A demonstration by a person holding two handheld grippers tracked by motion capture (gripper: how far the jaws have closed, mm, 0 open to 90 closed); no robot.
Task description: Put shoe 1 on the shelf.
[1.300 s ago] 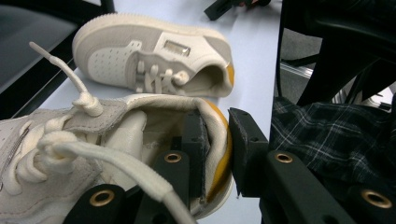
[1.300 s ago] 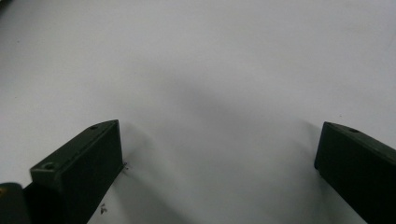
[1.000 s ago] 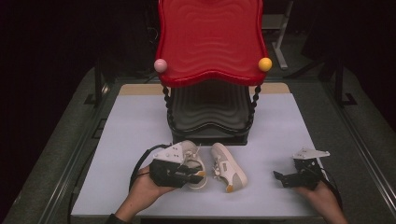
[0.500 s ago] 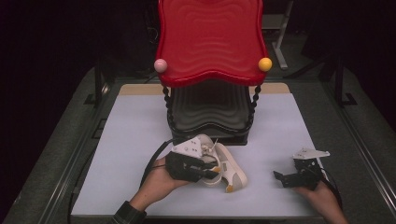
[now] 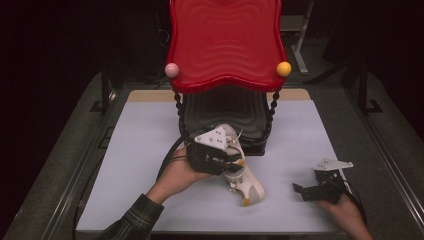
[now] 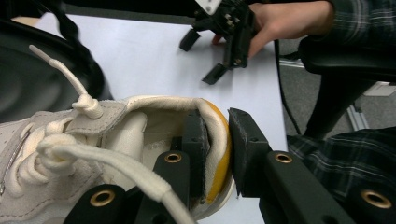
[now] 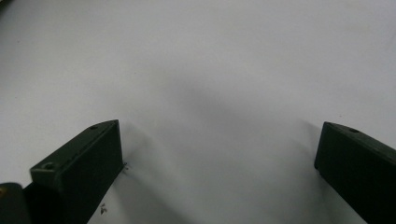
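I have the left gripper [image 6: 217, 154] clamped on the heel rim of a cream shoe [image 6: 116, 140]: one jaw sits inside the collar, the other outside against the orange heel patch. Seen from above, that shoe [image 5: 229, 137] is lifted at about 12 o'clock from my left hand [image 5: 176, 175], its toe pointing towards the black lower shelf [image 5: 245, 112] of the rack. A second shoe [image 5: 247, 185] lies flat on the white table [image 5: 140, 150] at about 4 o'clock from the held one, just beside it.

My right gripper [image 5: 312, 190] rests at 3 o'clock, well apart, jaws spread wide over bare table [image 7: 210, 70].

I judge the step to be sliding the held shoe onto the black shelf under the red top tray [image 5: 225, 45]. To do it well I would keep the pinch firm, since a heel grip lets the toe sag; keep the sole level, go in toe first between the twisted posts [image 5: 272, 112], and mind the loose lace [image 6: 51, 65] so it does not snag. I would release only once the sole sits flat.
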